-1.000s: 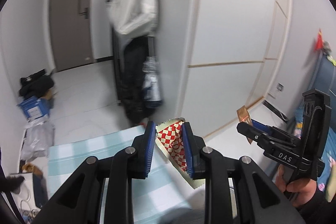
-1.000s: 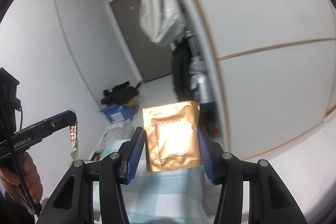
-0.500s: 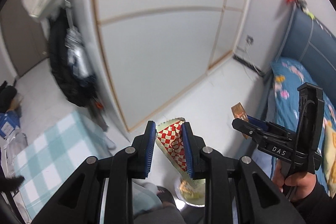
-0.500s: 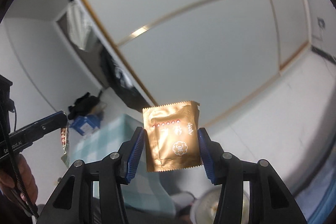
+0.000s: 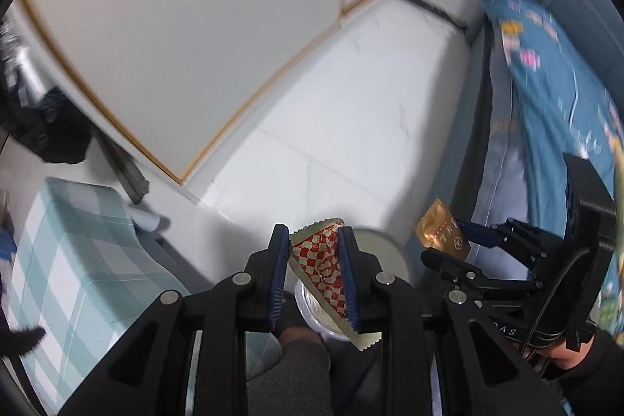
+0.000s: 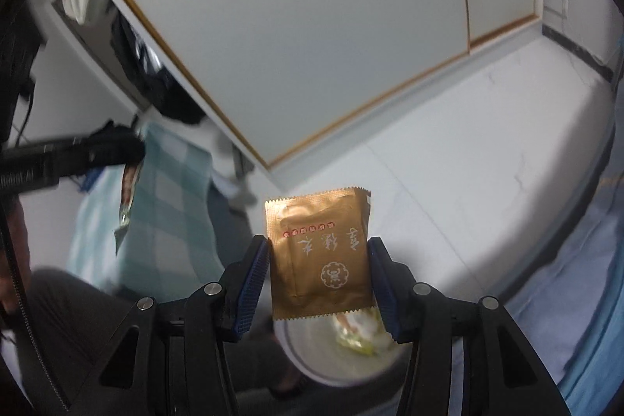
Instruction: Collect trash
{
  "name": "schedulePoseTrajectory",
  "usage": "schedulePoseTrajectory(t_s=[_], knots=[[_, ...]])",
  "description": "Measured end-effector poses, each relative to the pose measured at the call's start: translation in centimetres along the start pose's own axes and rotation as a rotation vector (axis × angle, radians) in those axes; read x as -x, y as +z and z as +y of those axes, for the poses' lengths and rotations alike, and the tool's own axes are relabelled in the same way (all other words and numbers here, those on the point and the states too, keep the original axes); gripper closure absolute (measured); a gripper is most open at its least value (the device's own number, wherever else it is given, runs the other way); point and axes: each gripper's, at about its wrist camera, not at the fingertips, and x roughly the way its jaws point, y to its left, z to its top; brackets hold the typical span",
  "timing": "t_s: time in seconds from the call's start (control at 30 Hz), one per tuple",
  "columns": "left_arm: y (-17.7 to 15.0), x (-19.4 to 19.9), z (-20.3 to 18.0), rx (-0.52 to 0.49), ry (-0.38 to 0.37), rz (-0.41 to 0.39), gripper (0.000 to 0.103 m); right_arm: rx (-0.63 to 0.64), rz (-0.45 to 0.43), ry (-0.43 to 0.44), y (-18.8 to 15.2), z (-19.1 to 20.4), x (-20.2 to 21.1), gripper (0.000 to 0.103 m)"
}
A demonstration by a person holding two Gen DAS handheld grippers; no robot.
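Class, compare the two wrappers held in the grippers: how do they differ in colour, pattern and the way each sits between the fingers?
The checkered wrapper is red and white with a pale edge; the gold wrapper is plain gold with printed characters and an emblem. The checkered wrapper sits folded and slanted in the left gripper; the gold wrapper sits flat and upright in the right gripper. Both have serrated edges and hang above the white bin.
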Motion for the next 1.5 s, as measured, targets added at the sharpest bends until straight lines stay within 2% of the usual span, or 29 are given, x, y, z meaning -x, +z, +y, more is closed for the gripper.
schedulePoseTrajectory(t_s=[0.1, 0.27, 0.4, 0.53, 0.7, 0.83, 0.97, 1.17, 1.23, 1.3, 1.5], knots=[[-0.1, -2.6, -0.9, -0.07, 0.004, 0.079, 0.082, -0.03, 0.051, -0.004, -1.5, -0.3, -1.6, 0.053], [-0.9, -6.3, -1.6, -0.202, 0.067, 0.193, 0.082, -0.076, 0.13, 0.016, -3.7, -1.6, -3.5, 0.053], [-1.0, -8.9, -1.7, -0.182, -0.009, 0.294, 0.082, -0.107, 0.165, 0.011, -4.3, -2.0, -4.8, 0.052], [-1.2, -11.3, -1.8, -0.163, -0.054, 0.372, 0.082, -0.102, 0.186, -0.001, -5.2, -3.2, -5.3, 0.052], [-1.5, -14.1, -1.0, -0.094, -0.094, 0.465, 0.082, -0.07, 0.215, -0.016, -5.8, -2.9, -6.0, 0.051], [-1.6, -15.2, -0.4, -0.072, -0.091, 0.504, 0.082, -0.055, 0.254, -0.077, -6.0, -2.5, -6.9, 0.051], [-1.6, -16.0, 0.5, -0.025, -0.117, 0.54, 0.082, -0.057, 0.26, -0.087, -5.9, -2.3, -6.9, 0.046], [-1.8, -16.6, 0.5, -0.005, -0.141, 0.554, 0.081, -0.065, 0.287, -0.078, -5.7, -2.7, -7.2, 0.042], [-1.9, -16.6, 0.5, 0.002, -0.151, 0.56, 0.081, -0.06, 0.286, -0.078, -5.8, -2.6, -7.1, 0.036], [-1.9, -16.6, 0.5, 0.004, -0.159, 0.558, 0.081, -0.053, 0.284, -0.081, -5.8, -2.4, -6.9, 0.034], [-1.7, -15.8, 1.2, 0.029, -0.144, 0.54, 0.078, -0.044, 0.27, -0.089, -5.9, -2.1, -5.9, 0.03]])
